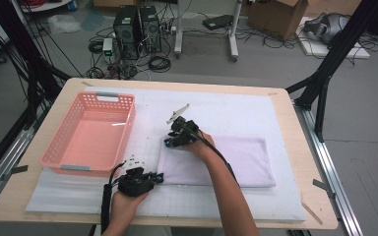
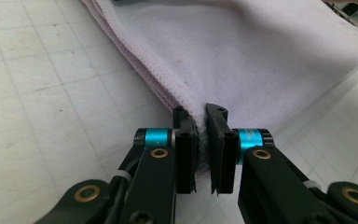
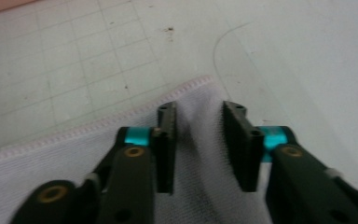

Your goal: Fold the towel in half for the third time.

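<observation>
A pale lilac folded towel point(image 1: 226, 157) lies on the white grid mat point(image 1: 236, 105), right of centre. My left gripper point(image 1: 160, 176) is at the towel's near left corner; in the left gripper view it point(image 2: 200, 116) is shut on the stitched edge of the towel point(image 2: 242, 46). My right gripper point(image 1: 170, 142) is at the far left corner. In the right gripper view its jaws point(image 3: 198, 109) stand apart over that corner of the towel point(image 3: 51, 172), and a raised ridge of cloth lies between them without being clamped.
A pink plastic basket point(image 1: 54, 142) stands on the left of the mat, close to the left gripper. A small white stick-like thing point(image 1: 178, 112) lies just beyond the right gripper. Computers, cables and black frame legs are on the floor behind the wooden table point(image 1: 295, 147).
</observation>
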